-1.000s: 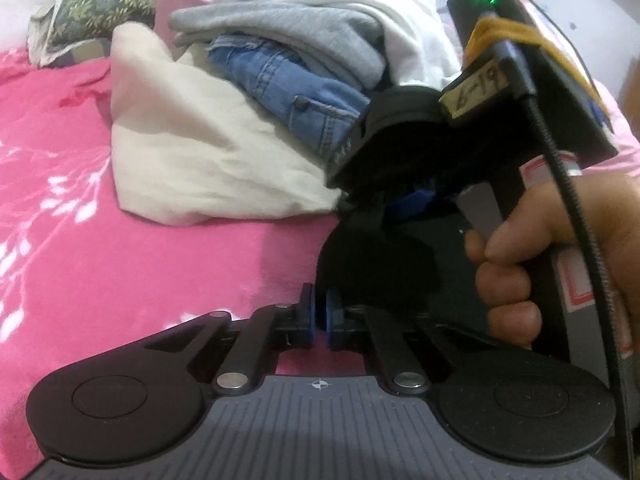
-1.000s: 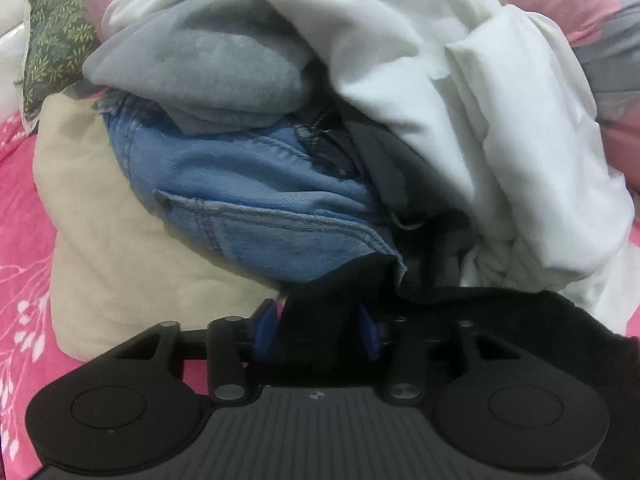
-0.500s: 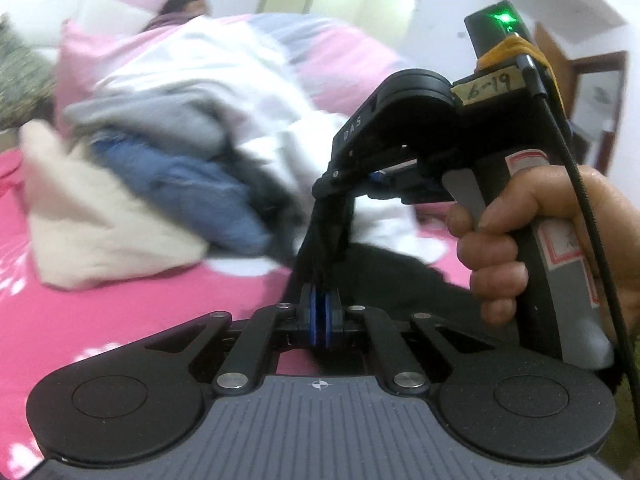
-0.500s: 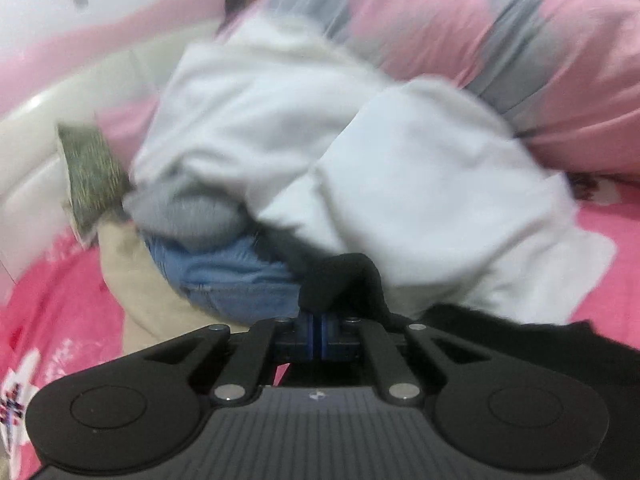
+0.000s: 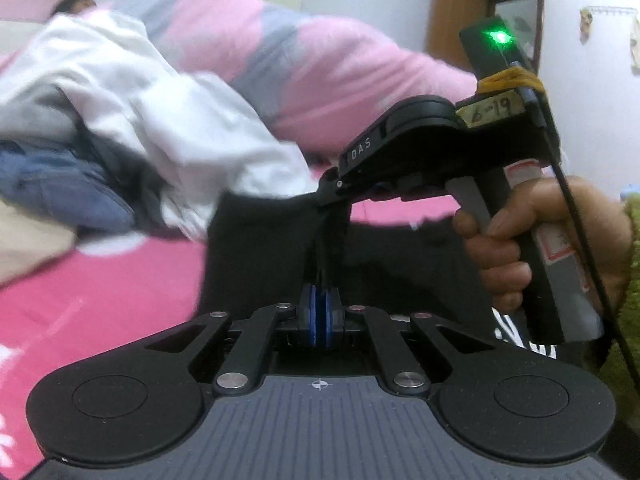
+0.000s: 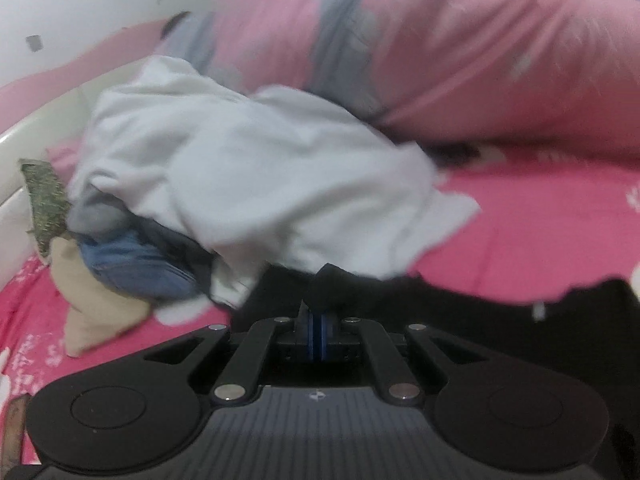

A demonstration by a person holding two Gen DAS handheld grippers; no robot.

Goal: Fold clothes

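A black garment (image 5: 260, 248) hangs stretched between both grippers above the pink bed. My left gripper (image 5: 320, 312) is shut on a pinched fold of it. In the left wrist view the right gripper (image 5: 332, 196), held by a hand (image 5: 520, 248), clamps the same cloth just ahead. In the right wrist view my right gripper (image 6: 316, 320) is shut on a bunched edge of the black garment (image 6: 480, 328), which spreads to the right and carries white print.
A heap of clothes lies behind: a white garment (image 6: 248, 168), blue jeans (image 6: 136, 264), a grey piece and a cream cloth (image 6: 92, 304). A pink and grey duvet (image 6: 460, 60) rises at the back. The pink bedsheet (image 6: 540, 216) lies to the right. A person lies far back.
Both grippers closed on the black garment and lifted it up and back from the heap. The view has tilted upward, showing the duvet and walls.
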